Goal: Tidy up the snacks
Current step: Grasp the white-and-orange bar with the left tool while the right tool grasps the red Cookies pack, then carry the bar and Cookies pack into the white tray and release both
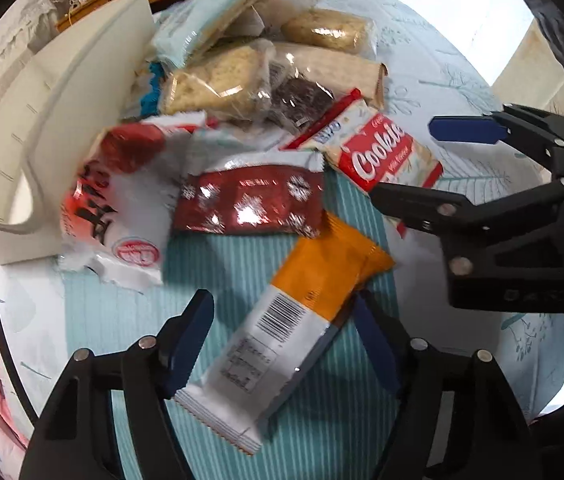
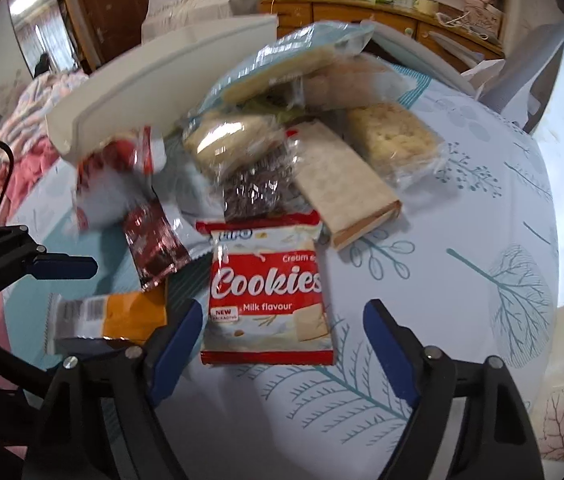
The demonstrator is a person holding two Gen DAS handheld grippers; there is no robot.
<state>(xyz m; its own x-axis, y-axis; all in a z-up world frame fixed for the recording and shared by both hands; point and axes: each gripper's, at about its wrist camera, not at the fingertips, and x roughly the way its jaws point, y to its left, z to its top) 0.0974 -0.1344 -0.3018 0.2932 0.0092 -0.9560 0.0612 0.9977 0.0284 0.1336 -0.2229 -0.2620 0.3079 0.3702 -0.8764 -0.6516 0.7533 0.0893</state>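
Note:
An orange and white snack packet (image 1: 301,312) lies on the teal striped cloth, between the fingers of my left gripper (image 1: 282,336). The jaws stand either side of it with a gap at the left pad (image 1: 190,336). A red and white Cookies packet (image 2: 268,292) lies flat between the fingers of my right gripper (image 2: 282,340), with cloth showing on both sides of it. Both grippers point steeply down, side by side. In the left wrist view the right gripper (image 1: 401,160) straddles the Cookies packet (image 1: 385,152).
Behind lies a heap of snacks: a dark red foil packet (image 1: 250,200), a red and white bag (image 1: 118,204), clear-wrapped pastries (image 1: 218,84), a brown bar (image 2: 345,184). A white tray (image 1: 82,80) stands at the back left. Pink bedding (image 2: 30,136) lies at the left.

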